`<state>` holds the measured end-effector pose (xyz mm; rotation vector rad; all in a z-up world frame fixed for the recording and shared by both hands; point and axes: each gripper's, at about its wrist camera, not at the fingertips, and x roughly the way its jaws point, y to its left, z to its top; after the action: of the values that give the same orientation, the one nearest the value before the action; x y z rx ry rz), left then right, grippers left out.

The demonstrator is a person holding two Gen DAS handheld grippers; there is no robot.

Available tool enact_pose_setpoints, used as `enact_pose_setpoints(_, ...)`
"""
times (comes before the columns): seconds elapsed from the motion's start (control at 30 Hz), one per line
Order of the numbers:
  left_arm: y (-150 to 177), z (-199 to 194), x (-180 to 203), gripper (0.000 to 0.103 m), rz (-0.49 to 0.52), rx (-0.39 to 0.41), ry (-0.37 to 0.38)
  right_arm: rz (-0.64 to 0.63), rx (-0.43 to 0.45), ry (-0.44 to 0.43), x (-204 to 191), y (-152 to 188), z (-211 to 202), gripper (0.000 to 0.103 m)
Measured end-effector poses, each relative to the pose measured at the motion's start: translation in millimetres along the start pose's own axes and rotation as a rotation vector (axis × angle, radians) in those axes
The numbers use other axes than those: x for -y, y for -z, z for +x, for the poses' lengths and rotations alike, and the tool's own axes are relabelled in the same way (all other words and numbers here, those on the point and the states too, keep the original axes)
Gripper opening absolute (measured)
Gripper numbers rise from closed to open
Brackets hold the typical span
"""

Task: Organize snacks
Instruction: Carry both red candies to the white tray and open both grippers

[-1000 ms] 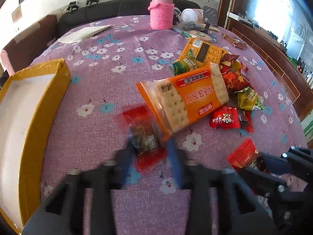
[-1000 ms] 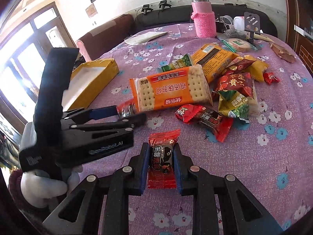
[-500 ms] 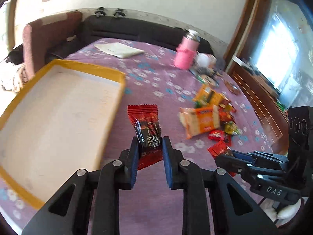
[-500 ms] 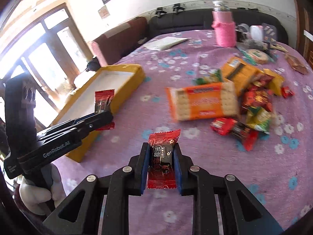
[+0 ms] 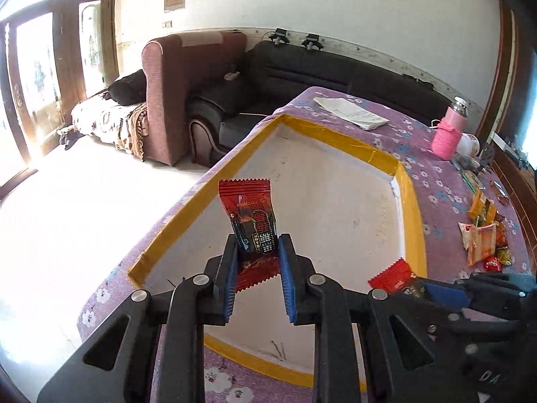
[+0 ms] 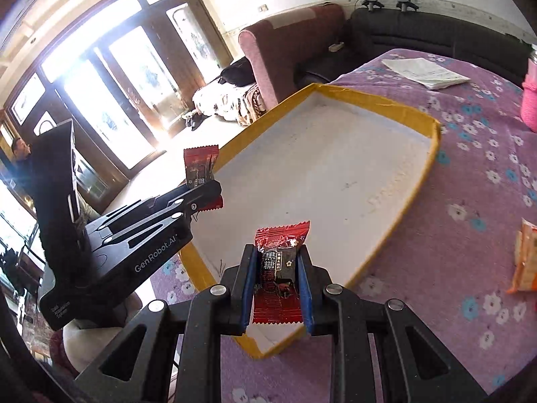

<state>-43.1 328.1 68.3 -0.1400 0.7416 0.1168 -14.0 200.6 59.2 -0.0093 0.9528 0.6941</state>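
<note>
Here both tongs pinch red candies over the tray (image 5: 411,201) (labels unreadable).

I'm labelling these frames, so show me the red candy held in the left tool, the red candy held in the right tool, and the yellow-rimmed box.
left tool's red candy (image 5: 253,226): left wrist view, dark printed middle of the wrapper.
right tool's red candy (image 6: 277,263): right wrist view, black label at its centre.
yellow-rimmed box (image 6: 407,201): right wrist view, yellow right-hand rim.

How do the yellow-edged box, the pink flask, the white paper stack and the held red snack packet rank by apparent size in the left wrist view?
1. yellow-edged box
2. red snack packet, though nearness to the camera enlarges it
3. white paper stack
4. pink flask, looks close to the paper
</note>
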Motion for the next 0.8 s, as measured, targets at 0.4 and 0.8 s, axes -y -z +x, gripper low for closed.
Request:
enact_pose_setpoints(0.4,-2,19,-27,0.022,-0.073,-0.007,0.012,-0.012,-0.075,0.066,-8,-1,71,0.026)
enact_pose_setpoints(0.8,1,-42,-14,0.042,-0.067,0.086,-0.026,-0.061,0.075,0.130,-25,-4,-1,0.034)
